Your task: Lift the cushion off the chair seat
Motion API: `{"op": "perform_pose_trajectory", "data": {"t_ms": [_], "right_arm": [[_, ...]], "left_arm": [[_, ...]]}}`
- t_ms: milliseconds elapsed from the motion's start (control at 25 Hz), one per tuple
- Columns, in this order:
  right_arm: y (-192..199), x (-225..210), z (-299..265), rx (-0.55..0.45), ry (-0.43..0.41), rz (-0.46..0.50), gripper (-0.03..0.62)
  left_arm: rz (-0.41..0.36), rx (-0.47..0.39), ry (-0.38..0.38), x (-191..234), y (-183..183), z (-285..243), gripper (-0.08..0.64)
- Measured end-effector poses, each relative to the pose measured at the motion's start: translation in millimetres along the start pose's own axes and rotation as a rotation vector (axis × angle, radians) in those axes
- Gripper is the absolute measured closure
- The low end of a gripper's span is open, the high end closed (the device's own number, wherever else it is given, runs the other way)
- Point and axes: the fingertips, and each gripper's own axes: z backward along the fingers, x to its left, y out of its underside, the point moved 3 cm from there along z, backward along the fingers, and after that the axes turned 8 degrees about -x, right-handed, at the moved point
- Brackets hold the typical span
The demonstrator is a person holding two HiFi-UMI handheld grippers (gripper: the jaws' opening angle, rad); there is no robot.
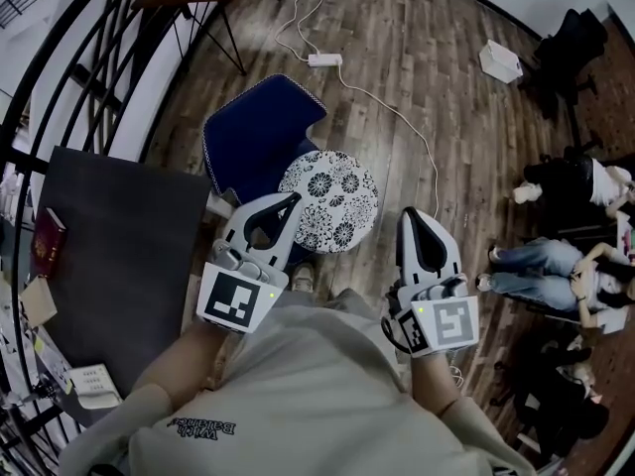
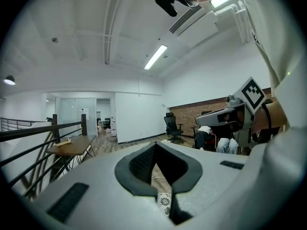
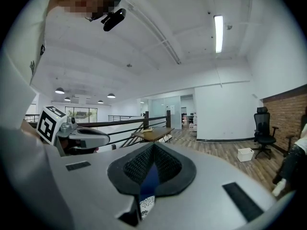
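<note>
The round white flower-patterned cushion [image 1: 329, 198] lay on the dark blue fabric chair [image 1: 253, 132] at frame centre. Below it, the left gripper [image 1: 290, 202] and right gripper [image 1: 412, 216] were both closed and empty.

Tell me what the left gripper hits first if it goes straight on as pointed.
Probably nothing close: the left gripper points nearly level, and its line seems to pass above the patterned cushion toward open wooden floor. Depth is unclear; a slight dip would meet the cushion first.

Beige sweatshirt [image 1: 317, 390], dark chest lettering [image 1: 203, 426]
</note>
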Motion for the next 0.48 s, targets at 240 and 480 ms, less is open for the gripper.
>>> {"op": "perform_pose_trajectory", "data": {"t_ms": [240, 480], "right_arm": [[4.6, -10.8, -8.8, 0.012, -0.017, -0.013, 0.589], [12.5, -13.7, -18.4, 0.038, -0.076, -0.027, 0.589]], "left_arm": [[0.027, 0.019, -0.031, 5.3, 2.2, -4.5, 0.555], [0.037, 0.039, -0.077, 4.3, 2.8, -11.9, 0.555]]}}
